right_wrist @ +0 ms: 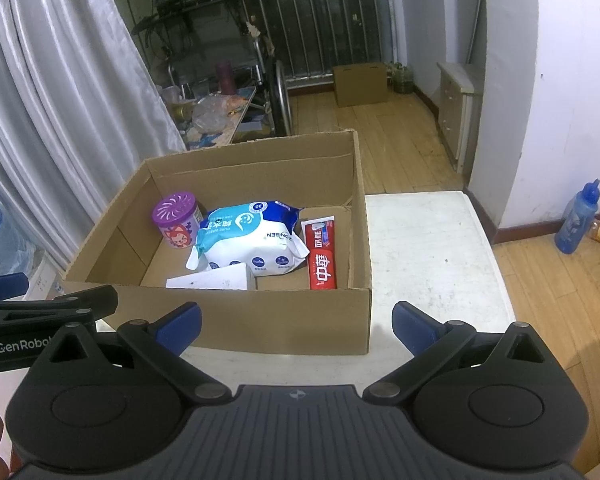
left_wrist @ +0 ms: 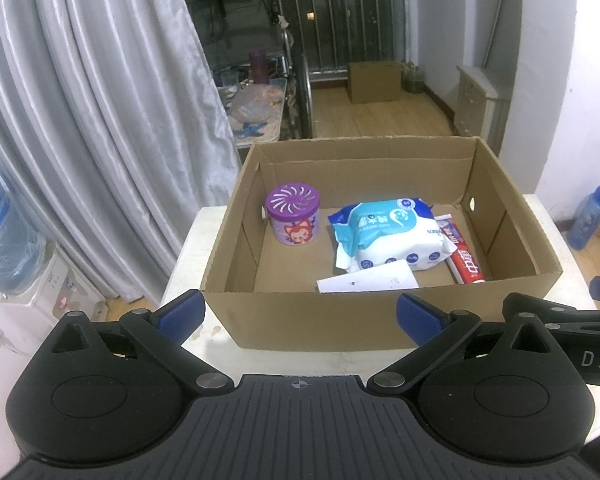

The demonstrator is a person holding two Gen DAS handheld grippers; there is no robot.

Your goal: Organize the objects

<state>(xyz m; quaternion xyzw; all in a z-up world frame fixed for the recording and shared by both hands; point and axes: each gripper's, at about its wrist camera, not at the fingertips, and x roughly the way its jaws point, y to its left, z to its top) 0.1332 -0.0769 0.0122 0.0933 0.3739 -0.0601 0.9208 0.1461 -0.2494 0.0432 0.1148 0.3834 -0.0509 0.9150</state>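
An open cardboard box [left_wrist: 316, 320] [right_wrist: 284, 320] stands on a white table [left_wrist: 188, 248] [right_wrist: 432, 248]. Inside it are a purple round tin [left_wrist: 294, 214] [right_wrist: 176, 218], a white and blue wet wipes pack [left_wrist: 392, 236] [right_wrist: 252, 240], a red toothpaste box [left_wrist: 466, 260] [right_wrist: 322, 254] and a white flat box [left_wrist: 366, 280] [right_wrist: 216, 278]. My left gripper [left_wrist: 300, 316] is open and empty, just in front of the box's near wall. My right gripper [right_wrist: 296, 322] is open and empty at the box's near right corner.
Grey curtains [left_wrist: 80, 100] hang at the left. A water dispenser [left_wrist: 8, 240] stands at the far left. A blue bottle [right_wrist: 576, 220] stands on the wood floor at the right. A second cardboard box [left_wrist: 374, 80] and a cluttered side table [left_wrist: 252, 104] are further back.
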